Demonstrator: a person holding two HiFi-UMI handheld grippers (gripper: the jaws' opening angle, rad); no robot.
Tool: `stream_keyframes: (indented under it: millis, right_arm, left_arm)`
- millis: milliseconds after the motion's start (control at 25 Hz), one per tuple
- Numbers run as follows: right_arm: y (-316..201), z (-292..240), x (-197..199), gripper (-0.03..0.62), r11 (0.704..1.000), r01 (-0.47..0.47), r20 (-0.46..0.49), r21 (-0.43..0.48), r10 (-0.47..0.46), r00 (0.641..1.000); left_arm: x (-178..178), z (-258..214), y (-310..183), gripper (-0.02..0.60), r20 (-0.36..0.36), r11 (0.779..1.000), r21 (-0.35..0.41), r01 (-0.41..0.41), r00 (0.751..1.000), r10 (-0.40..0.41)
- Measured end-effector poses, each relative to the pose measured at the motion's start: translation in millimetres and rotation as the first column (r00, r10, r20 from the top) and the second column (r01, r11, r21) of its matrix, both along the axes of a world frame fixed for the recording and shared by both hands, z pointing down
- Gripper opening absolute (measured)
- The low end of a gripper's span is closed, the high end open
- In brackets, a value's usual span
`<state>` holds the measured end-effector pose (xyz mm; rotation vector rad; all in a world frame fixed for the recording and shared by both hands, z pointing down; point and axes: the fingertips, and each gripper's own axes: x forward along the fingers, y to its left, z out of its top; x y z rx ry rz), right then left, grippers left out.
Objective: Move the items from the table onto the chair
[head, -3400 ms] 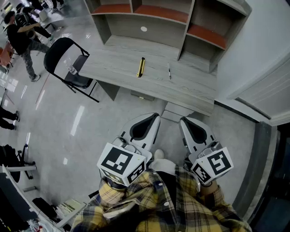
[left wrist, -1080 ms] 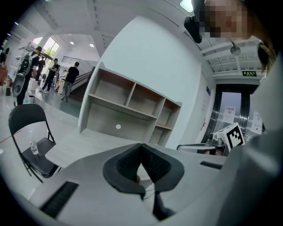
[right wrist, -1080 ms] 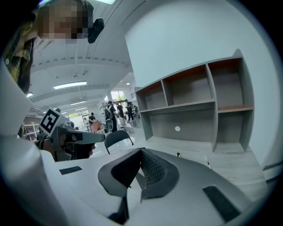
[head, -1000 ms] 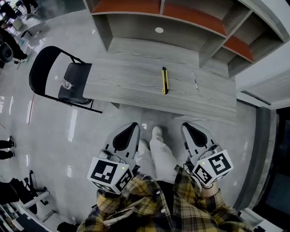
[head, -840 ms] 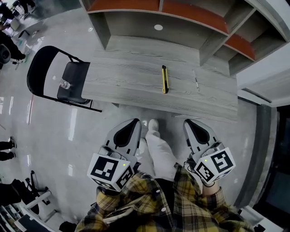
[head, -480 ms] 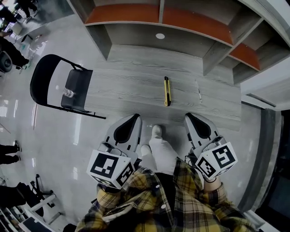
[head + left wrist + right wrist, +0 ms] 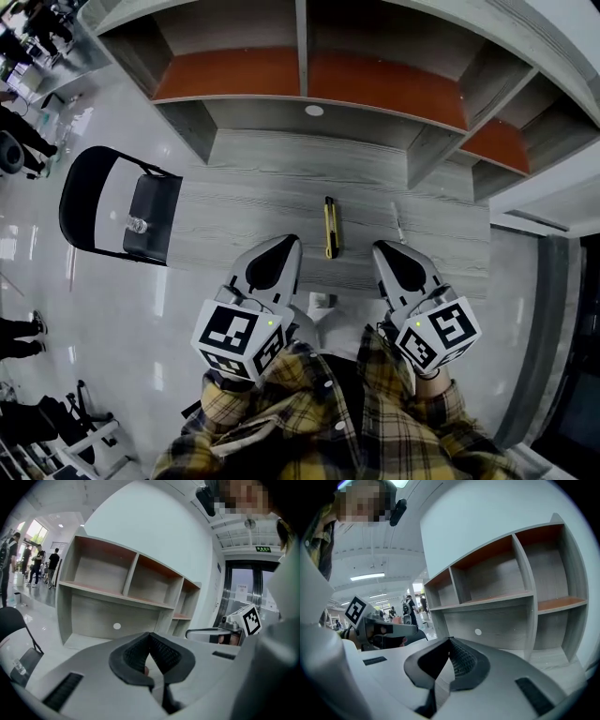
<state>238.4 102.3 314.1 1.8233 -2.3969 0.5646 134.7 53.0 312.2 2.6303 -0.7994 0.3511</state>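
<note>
- Left tongs (image 7: 281, 251) and right tongs (image 7: 386, 255): both closed tight and empty, over the near edge of the counter (image 7: 253, 187).
- Yellow utility knife (image 7: 329, 227): flat on the counter between the tong tips (a thin pen (image 7: 397, 228) lies to its right).
- Black folding chair (image 7: 155, 202): at the counter's left end.

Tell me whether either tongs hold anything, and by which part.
Nothing is held. Left tongs and right tongs are shut and empty; the yellow knife and pen lie on the table.
</note>
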Motion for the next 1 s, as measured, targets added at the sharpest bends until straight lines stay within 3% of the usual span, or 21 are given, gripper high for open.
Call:
stream_keyframes:
  millis: [320,840,1000]
  right_arm:
    - [-3,8,14,0.017,0.998,-0.067,0.001,-0.018,0.067,0.998]
    - [2,31,9,0.018,0.982,-0.162,0.006,-0.1,0.163,0.987]
    - [10,39,11,0.018,0.974,-0.19,0.014,-0.122,0.193,0.981]
  left_arm:
    - [22,22,-17,0.005,0.066,0.999,-0.026,-0.034,0.997,0.036]
    - [33,82,-29,0.014,0.124,0.984,-0.173,-0.052,0.99,0.074]
    - [38,108,-25,0.116,0.127,0.967,-0.249,-0.062,0.987,0.096]
